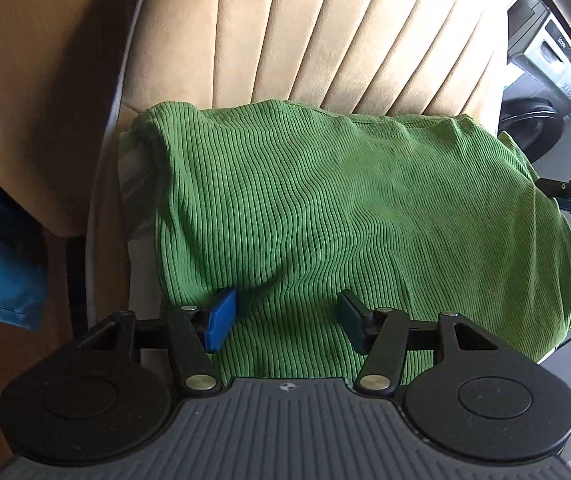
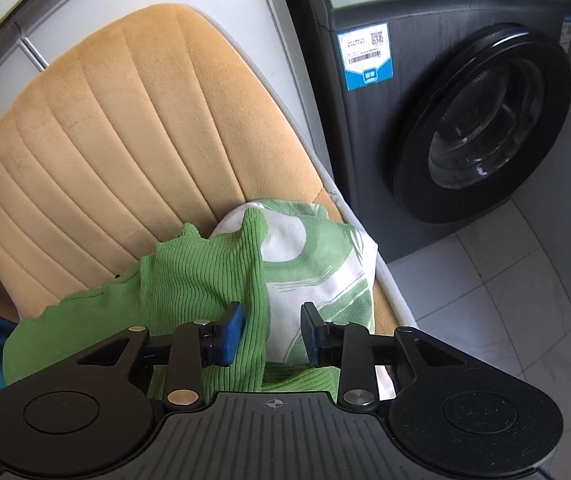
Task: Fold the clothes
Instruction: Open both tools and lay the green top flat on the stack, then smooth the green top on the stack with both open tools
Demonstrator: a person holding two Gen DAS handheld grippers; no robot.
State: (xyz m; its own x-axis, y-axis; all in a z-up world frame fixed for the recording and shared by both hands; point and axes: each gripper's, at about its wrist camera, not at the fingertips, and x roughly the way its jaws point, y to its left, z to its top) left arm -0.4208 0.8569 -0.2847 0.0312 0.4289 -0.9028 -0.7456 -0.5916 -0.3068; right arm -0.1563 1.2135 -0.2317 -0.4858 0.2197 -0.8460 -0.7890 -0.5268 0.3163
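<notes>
A green ribbed garment (image 1: 345, 216) lies folded into a rough rectangle on the seat of a tan chair (image 1: 325, 28), its far edge against the bottom of the padded backrest. In the left wrist view the left gripper (image 1: 287, 322) hangs low over the near edge of the cloth, w/ its jaws wide apart — both blue pads are above the fabric and nothing is between them. At the right border of this view a small part of the other tool shows, just beside the right side of the garment.

The right wrist view shows the right gripper (image 2: 272, 334) at the right end of the same garment. Its jaws are also apart, approx. half open. A raised fold of the green cloth stands in the gap, close to the left pad, but the pads do not press it, so it holds nothing. Under the green piece lies a white cloth with green leaf print (image 2: 321, 264) — it sticks out at the chair's right edge. A grey washing machine (image 2: 465, 100) stands behind, on a tiled floor (image 2: 525, 300).
</notes>
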